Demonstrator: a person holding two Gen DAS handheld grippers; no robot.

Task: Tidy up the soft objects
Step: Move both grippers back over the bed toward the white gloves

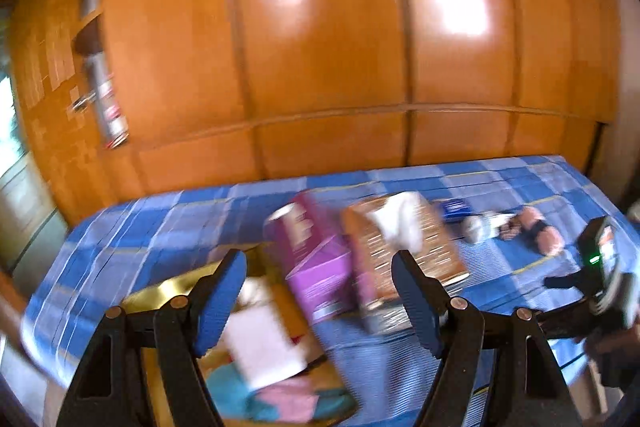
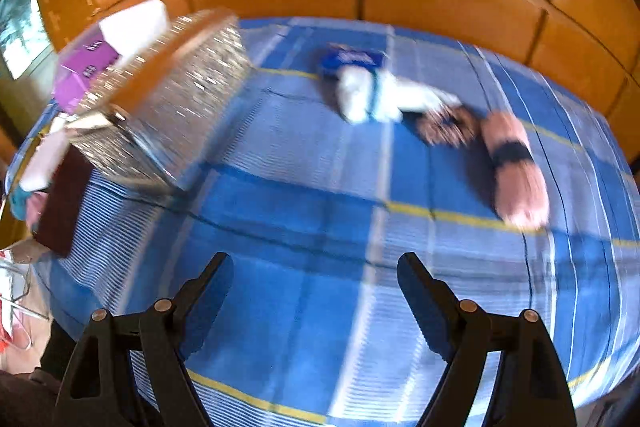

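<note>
Soft objects (image 2: pixel 376 95) lie on the checked bed (image 2: pixel 304 211), well beyond the right gripper (image 2: pixel 316 291), fingers wide and empty. Left gripper (image 1: pixel 318 303), likewise spread and empty, hangs over the boxes (image 1: pixel 404 251). The reach looks underway; next comes closing on one bundle.

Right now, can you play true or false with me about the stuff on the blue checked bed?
1. The right hand-held gripper is holding the pink roll. False: its jaws are open and empty, and the roll lies apart on the blue checked cover.
2. A purple box stands beside a brown box. True.
3. The white bundle lies on the cover. True.
4. The left hand-held gripper is shut. False: its jaws stand open.
5. The pink roll has a dark band around it. True.
</note>
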